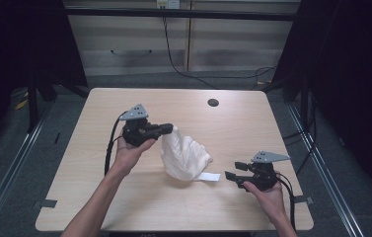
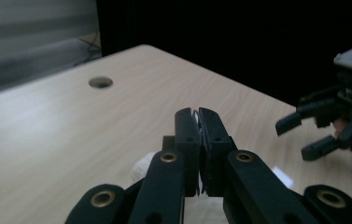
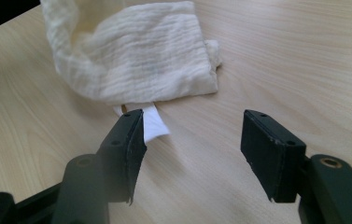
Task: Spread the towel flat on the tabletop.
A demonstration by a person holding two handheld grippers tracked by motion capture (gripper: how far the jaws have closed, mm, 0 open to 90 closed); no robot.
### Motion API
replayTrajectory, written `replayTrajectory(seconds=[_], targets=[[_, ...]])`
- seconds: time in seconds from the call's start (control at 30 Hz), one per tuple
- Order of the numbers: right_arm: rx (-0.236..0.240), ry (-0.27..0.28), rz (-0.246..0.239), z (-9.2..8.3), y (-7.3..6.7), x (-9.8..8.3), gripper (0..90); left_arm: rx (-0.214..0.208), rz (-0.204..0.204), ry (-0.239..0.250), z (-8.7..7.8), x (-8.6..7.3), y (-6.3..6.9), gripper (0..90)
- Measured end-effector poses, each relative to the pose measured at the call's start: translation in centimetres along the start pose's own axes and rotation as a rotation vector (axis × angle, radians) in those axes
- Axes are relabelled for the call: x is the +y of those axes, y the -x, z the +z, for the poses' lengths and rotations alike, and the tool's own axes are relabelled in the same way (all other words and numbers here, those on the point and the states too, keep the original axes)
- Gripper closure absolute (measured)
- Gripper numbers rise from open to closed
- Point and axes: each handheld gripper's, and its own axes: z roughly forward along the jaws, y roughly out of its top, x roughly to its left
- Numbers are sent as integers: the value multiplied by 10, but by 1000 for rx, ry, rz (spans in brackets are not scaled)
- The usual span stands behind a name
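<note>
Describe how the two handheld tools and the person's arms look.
Both the left tool and right tool are black, each topped by a grey three-cornered plate and trailing a black cable. Brass-coloured rivets dot the linkages. The forearms are bare, with no sleeves.

You're at a light wood table (image 1: 124,207) with a round cable hole (image 1: 213,102). Grey floor (image 1: 6,163) around it, dark curtains either side. Behind: pale cabinet (image 1: 173,44), black cable (image 1: 173,61) trailing down.

Count: one cream cloth (image 1: 183,155), one white tag (image 1: 208,177), two grippers (image 1: 166,129) (image 1: 235,171), one bench (image 1: 75,197) with one round hole (image 1: 213,102).
</note>
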Motion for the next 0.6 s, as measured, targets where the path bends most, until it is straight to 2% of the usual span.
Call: replayTrajectory(seconds=[0.1,0.2,0.27,0.37,0.43,0.5,0.6], targets=[[0,4,4,0,1,0,401,17,32,33,-4,26,2,878],[-2,6,4,-1,1,0,401,22,90,62,-7,55,7,878],[-1,8,4,-1,2,0,400,3,115,93,-12,71,12,878],[-1,4,7,-1,2,0,400,-21,174,130,-20,90,28,878],[-1,4,0,-1,2,-1,400,-38,215,118,-25,88,39,877],[-3,5,4,-3,1,-1,399,-49,231,80,-28,72,46,877],[-7,4,7,-3,2,-2,398,-60,213,31,-30,40,46,877]])
